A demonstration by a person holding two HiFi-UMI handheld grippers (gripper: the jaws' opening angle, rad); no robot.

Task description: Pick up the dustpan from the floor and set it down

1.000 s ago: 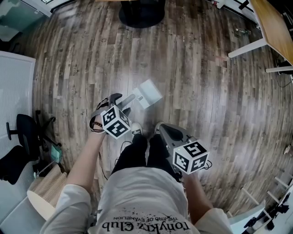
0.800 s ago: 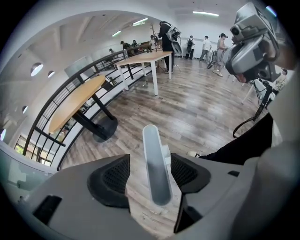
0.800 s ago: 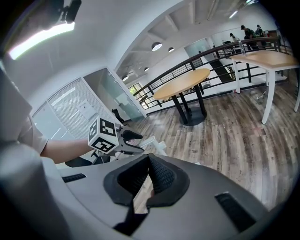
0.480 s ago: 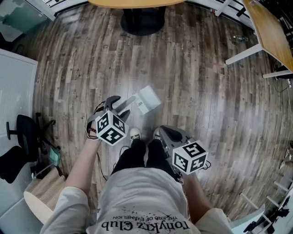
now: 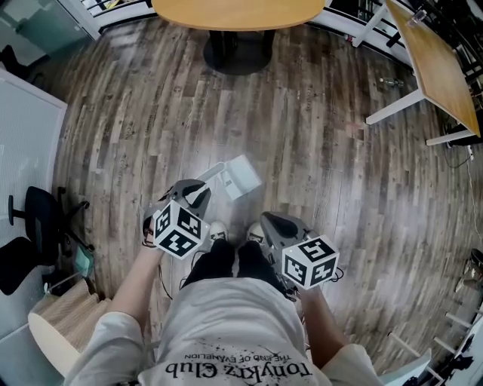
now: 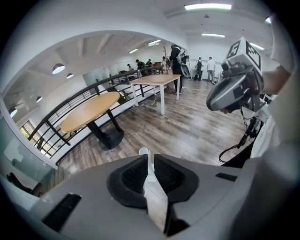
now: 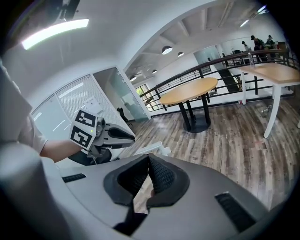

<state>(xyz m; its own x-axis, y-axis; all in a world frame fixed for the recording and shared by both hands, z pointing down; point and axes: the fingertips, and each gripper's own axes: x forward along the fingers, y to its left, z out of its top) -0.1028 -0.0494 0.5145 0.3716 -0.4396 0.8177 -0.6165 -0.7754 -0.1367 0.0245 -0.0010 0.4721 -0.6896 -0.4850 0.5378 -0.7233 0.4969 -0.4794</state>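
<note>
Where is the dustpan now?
Head view, centre: the dustpan is just ahead of the person's shoes, its handle between the left tongs, whose jaws have just been closing on it.

Grey-brown wood-plank floor (image 5: 317, 151) all around, glossy, with a pale patch of glare near the middle. At the far edge, a round table (image 5: 238, 11) with a light wooden top on a black pedestal base (image 5: 238, 49). To the right of it, a rectangular wooden table (image 5: 434, 64) on white legs. Along the left, a white panelled wall (image 5: 26, 151) and a black office chair (image 5: 38, 219) beside it. Behind the tables, a dark railing (image 7: 225, 63). Overhead, a white ceiling with long strip lights (image 6: 207, 6) and round lamps (image 6: 58, 68), all lit.
</note>
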